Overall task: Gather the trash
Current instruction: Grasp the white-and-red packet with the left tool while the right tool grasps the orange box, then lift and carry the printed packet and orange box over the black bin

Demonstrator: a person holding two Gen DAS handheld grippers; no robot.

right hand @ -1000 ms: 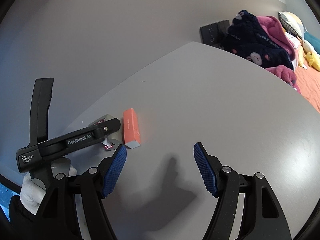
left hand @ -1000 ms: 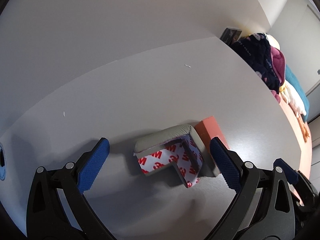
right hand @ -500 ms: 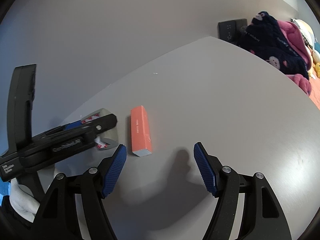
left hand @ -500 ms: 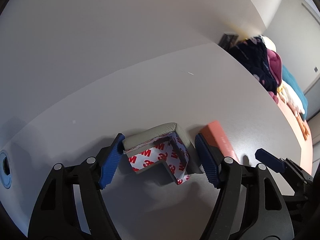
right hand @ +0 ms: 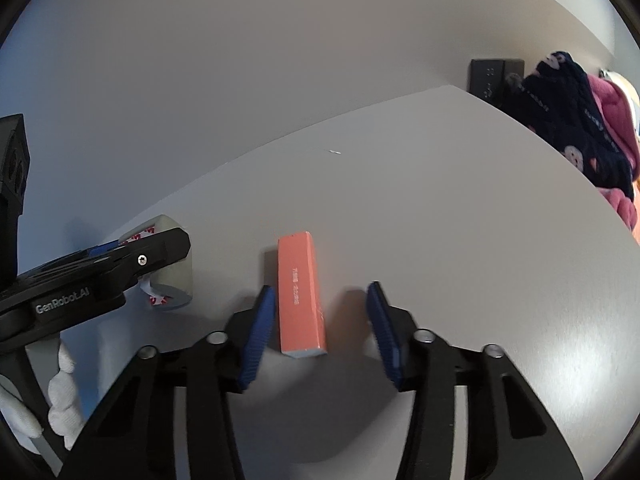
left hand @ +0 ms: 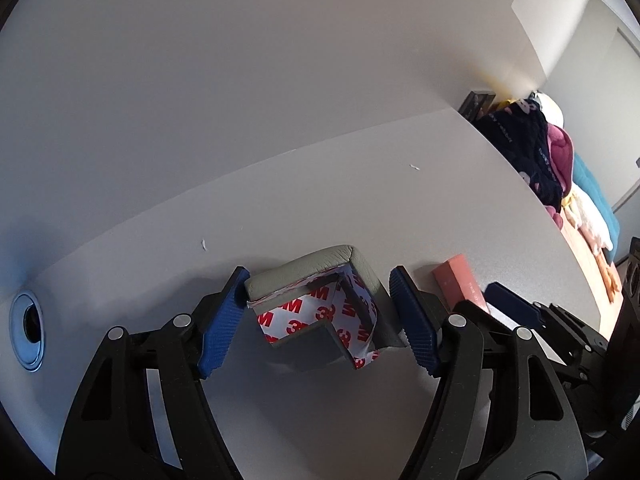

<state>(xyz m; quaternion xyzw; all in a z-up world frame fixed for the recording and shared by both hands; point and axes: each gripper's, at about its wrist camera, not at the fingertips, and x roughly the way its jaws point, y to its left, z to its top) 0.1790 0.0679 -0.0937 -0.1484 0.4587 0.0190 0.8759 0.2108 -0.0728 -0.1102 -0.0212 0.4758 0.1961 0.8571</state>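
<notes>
A grey L-shaped corner guard with red 3M backing (left hand: 320,300) lies on the grey table (left hand: 360,208). My left gripper (left hand: 320,320) is closed against both its sides, blue pads touching it. The guard also shows in the right wrist view (right hand: 172,264), partly behind the left gripper. A small orange box (right hand: 300,296) lies just right of the guard, seen in the left wrist view too (left hand: 460,284). My right gripper (right hand: 320,332) is open around the near end of the orange box, its left pad close to the box, its right pad apart.
A round cable grommet (left hand: 28,332) sits in the table at the left. Piled clothes and plush toys (right hand: 580,128) lie at the table's far right. A black wall socket (right hand: 496,76) is beside them. A grey wall backs the table.
My left gripper closed in from wide open onto the corner guard. My right gripper moved left and forward so the orange box now lies between its fingers, which narrowed.
</notes>
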